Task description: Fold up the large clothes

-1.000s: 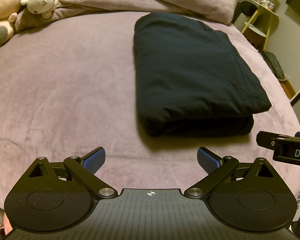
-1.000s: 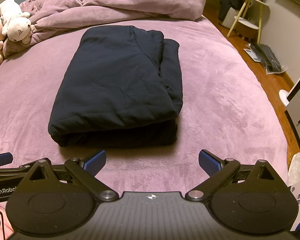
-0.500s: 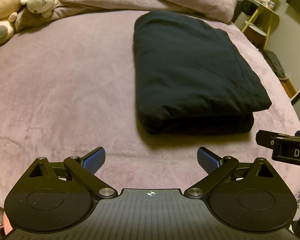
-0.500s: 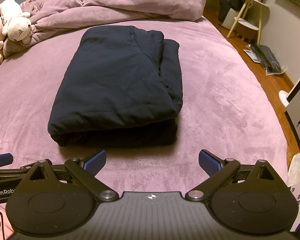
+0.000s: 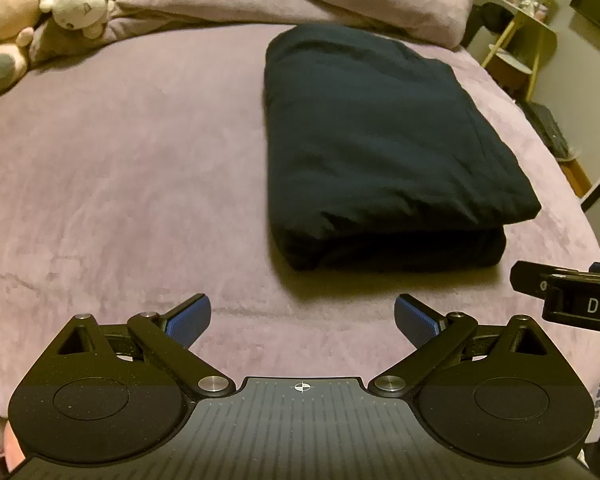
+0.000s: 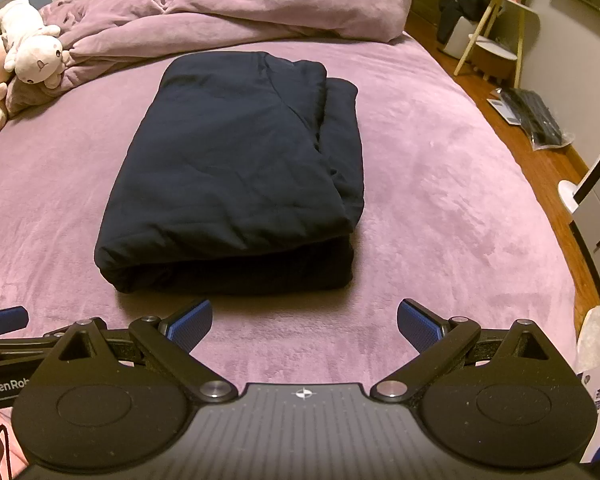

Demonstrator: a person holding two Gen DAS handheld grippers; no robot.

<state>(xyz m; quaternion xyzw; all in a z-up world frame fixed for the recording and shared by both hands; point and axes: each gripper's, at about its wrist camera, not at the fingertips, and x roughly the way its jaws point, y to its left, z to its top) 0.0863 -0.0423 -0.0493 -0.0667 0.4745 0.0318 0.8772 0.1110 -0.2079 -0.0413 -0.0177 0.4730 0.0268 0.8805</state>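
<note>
Fingers of left gripper (image 5: 302,316) and right gripper (image 6: 304,320) spread wide, both empty, just short of the near edge of the dark folded garment (image 6: 236,184). Garment lying on the purple bed (image 6: 440,208) as a thick rectangular bundle, layers stacked, right edge a little uneven. Folding probably finished, or one more fold left. Crumpled duvet (image 6: 240,12) and plush toys (image 6: 32,56) well behind, not blocking. Nothing between grippers and garment.
</note>
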